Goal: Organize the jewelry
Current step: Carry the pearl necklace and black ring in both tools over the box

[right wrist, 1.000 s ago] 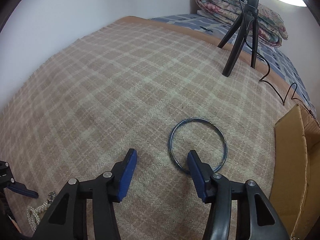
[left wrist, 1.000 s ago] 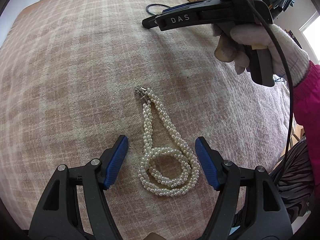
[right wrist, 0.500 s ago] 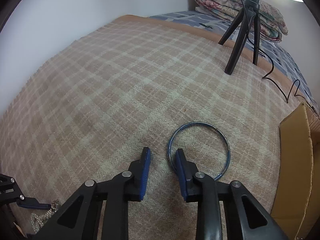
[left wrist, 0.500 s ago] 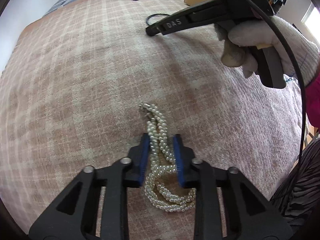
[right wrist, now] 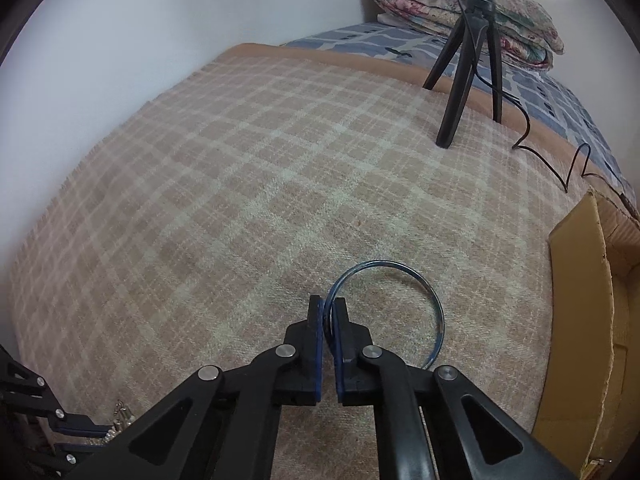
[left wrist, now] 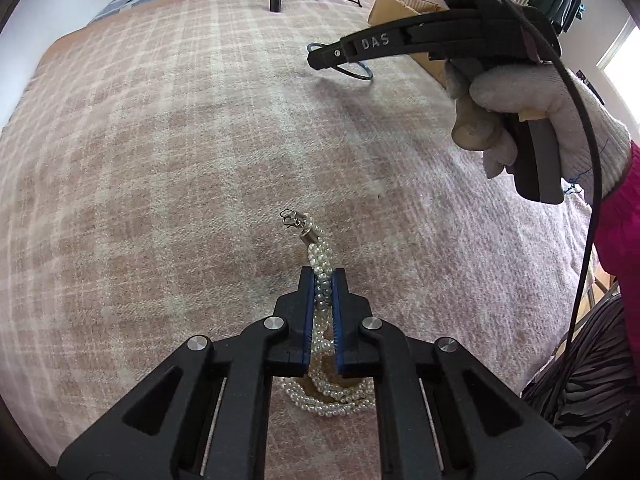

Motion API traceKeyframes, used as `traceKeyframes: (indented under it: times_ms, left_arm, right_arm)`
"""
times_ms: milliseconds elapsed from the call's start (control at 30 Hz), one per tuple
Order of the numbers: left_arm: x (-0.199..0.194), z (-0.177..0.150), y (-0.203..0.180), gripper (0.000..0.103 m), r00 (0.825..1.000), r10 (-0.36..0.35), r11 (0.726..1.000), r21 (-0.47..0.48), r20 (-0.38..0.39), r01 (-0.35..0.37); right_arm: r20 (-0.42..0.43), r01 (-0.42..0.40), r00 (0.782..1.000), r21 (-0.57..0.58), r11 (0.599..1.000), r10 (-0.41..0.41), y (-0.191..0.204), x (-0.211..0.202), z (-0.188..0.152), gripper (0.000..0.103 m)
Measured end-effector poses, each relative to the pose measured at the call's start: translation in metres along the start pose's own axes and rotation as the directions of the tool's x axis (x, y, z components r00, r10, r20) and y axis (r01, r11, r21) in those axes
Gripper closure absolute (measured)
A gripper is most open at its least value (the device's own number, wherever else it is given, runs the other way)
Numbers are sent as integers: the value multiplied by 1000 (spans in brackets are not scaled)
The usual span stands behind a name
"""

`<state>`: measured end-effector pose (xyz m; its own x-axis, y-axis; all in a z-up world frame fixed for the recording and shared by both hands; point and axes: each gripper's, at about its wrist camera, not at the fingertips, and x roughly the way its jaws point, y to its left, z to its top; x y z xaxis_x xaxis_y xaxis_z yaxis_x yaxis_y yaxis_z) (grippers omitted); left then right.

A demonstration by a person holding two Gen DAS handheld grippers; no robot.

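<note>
L gripper (left wrist: 323, 280): fingers (left wrist: 307, 300) closed on a twisted pearl necklace (left wrist: 320, 264), strands pinched between the blue pads. The clasp end (left wrist: 294, 220) is stuck out past the fingertips; the rest of the necklace is looped on the plaid blanket (left wrist: 160, 160) just under the gripper body.

R gripper (right wrist: 328, 308): fingers (right wrist: 316, 320) closed on the near-left rim of a thin blue bangle (right wrist: 438, 320). The far side of the bangle appears tilted slightly off the blanket (right wrist: 240, 200); full contact can't be told. In the left wrist view the R gripper (left wrist: 316, 56) is held by a gloved hand (left wrist: 540, 120), w/ the bangle (left wrist: 360, 74) seen below its tip.

A cardboard box (right wrist: 576, 300) is seen just right of the bangle, at the blanket edge. A black tripod (right wrist: 468, 60) is stood at the far side of the bed, cable (right wrist: 560, 164) trailed beside it; a folded quilt (right wrist: 460, 8) lies behind.
</note>
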<state>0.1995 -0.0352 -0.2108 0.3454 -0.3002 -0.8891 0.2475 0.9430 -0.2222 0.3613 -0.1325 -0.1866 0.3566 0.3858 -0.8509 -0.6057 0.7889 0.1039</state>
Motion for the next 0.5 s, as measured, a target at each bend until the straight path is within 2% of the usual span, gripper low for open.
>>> traceKeyframes:
  times_ms: [267, 500]
  left_arm:
    - [-20, 0, 10, 97, 998, -39, 998, -40, 42, 41]
    - [-47, 8, 13, 97, 991, -59, 996, -57, 120, 66]
  right_arm:
    - [77, -56, 996, 81, 995, 50, -11, -27, 3, 102]
    - [167, -103, 982, 118, 988, 83, -16, -60, 9, 102]
